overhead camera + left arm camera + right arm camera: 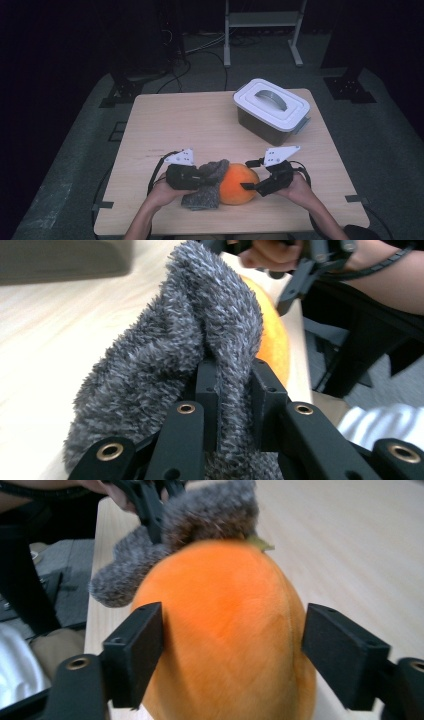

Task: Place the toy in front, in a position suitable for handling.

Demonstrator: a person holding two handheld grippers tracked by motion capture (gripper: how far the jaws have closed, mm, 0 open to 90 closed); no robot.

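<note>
Table: light wood top, set on grey floor, dark surroundings.

Storage box: dark translucent body, white lid with a grey handle, closed; stands at the far right part of the table, well apart from both hands.

Orange plush fruit: rounded, soft-surfaced, a small green tip at one end; lies near the front edge of the table, between the two grippers.

Grey fuzzy cloth: shaggy pile, bunched; touches the fruit's left side and drapes partly over it.

Left gripper: jaws clenched on a fold of the grey cloth, which bulges out above them.

Right gripper: jaws spread, one on each side of the fruit; the left pad lies against its surface, the right pad stands just clear.
</note>
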